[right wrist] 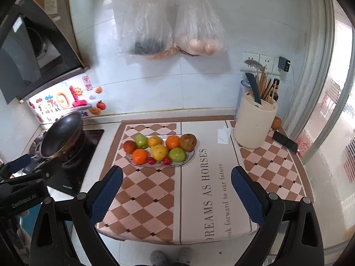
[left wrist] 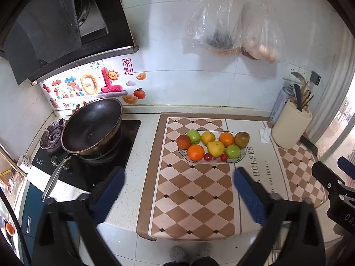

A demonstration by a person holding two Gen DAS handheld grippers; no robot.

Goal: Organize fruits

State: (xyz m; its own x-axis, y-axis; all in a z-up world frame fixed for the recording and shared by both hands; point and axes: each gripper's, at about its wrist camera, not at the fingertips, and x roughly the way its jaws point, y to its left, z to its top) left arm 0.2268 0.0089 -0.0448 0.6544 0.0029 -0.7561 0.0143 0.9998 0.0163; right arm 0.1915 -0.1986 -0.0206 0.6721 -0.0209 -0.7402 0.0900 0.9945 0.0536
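An oblong glass plate [left wrist: 243, 154] [right wrist: 190, 157] on the checkered counter mat holds several fruits. Among them are two oranges [left wrist: 195, 152] [right wrist: 140, 156], a yellow pear [left wrist: 215, 148] [right wrist: 159, 152], green apples [left wrist: 233, 151] [right wrist: 176, 154], a brown pear [left wrist: 241, 139] [right wrist: 188, 142] and small red cherries [left wrist: 208, 157] [right wrist: 166, 161]. My left gripper [left wrist: 178, 177] hangs open above the mat, short of the plate, nothing between its blue pads. My right gripper [right wrist: 177, 177] is open too, to the plate's near right, and holds nothing.
A black wok [left wrist: 92, 126] [right wrist: 62, 135] sits on the stove at left. A cream utensil holder [left wrist: 291, 125] [right wrist: 255, 123] stands at back right, a phone [right wrist: 285, 141] beside it. Two plastic bags [left wrist: 218, 20] [right wrist: 146, 22] hang on the tiled wall. The counter's front edge is near.
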